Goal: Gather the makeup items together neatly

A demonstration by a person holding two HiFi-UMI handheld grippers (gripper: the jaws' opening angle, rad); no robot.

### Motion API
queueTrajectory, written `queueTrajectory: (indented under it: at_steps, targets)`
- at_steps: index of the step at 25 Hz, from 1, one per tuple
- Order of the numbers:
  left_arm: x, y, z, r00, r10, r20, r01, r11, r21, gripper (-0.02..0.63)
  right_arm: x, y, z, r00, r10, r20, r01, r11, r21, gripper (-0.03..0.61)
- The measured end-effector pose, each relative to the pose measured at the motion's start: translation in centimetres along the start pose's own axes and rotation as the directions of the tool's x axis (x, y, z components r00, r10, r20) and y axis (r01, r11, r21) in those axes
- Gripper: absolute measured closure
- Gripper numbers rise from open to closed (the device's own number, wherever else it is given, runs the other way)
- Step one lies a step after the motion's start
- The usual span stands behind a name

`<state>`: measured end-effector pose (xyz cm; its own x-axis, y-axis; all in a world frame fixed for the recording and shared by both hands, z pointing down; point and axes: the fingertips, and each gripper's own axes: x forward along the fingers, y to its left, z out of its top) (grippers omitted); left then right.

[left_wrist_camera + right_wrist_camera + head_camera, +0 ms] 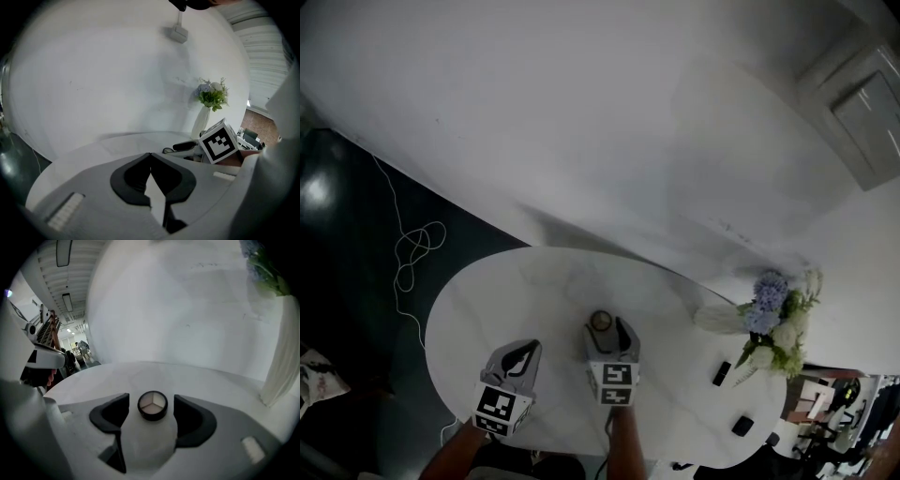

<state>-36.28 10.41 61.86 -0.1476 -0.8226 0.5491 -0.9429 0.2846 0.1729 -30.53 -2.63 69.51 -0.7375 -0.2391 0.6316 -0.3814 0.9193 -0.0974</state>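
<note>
My right gripper (609, 336) brackets the compact (153, 405), jaws apart (lined up to grab); my left gripper (150, 158) idles, pinched together on nothing.

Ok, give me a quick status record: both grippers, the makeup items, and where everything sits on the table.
left gripper: shut, nothing between the jaws, over the near left part of the table
right gripper: open, one jaw on each side of the compact, pads not pressing it
compact: round, black rim, flat on the table, mid-table
other items: one dark item by the vase of flowers, a second dark item nearer the right edge; too small to identify
gathered: not yet, compact sits apart from both
</note>
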Motion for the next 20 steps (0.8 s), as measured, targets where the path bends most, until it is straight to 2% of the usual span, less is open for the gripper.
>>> queueTrajectory:
  at_steps: [6, 8, 9, 15, 20]
  targets:
    - [0.2, 0.6, -0.5, 1.0, 0.01, -0.015, -0.01, 1.0, -0.016, 0.603, 1.0, -0.1, -0.6, 0.997, -0.018, -0.07, 0.015, 0.999, -0.049, 0.29]
    - [0.2, 0.7, -0.6, 1.0, 0.013, -0.019, -0.014, 1.0, -0.022, 0.603, 1.3, -0.2, -0.6, 0.996, -0.032, -0.082, 0.026, 0.997, -0.079, 0.323]
    - [0.1, 0.7, -0.7, 1.0, 0.014, -0.02, -0.015, 1.0, -0.025, 0.603, 1.3, -0.2, -0.6, 0.996, -0.037, -0.082, 0.029, 0.996, -0.088, 0.359]
    - [0.0, 0.8, -0.6, 1.0, 0.015, -0.015, -0.015, 1.0, -0.026, 0.603, 1.3, -0.2, -0.4, 0.996, -0.034, -0.079, 0.028, 0.996, -0.086, 0.36]
    - [-0.3, 0.9, -0.2, 1.0, 0.013, -0.007, -0.013, 1.0, -0.02, 0.603, 0.3, -0.3, 0.5, 0.998, -0.041, -0.04, 0.039, 0.998, -0.056, 0.362]
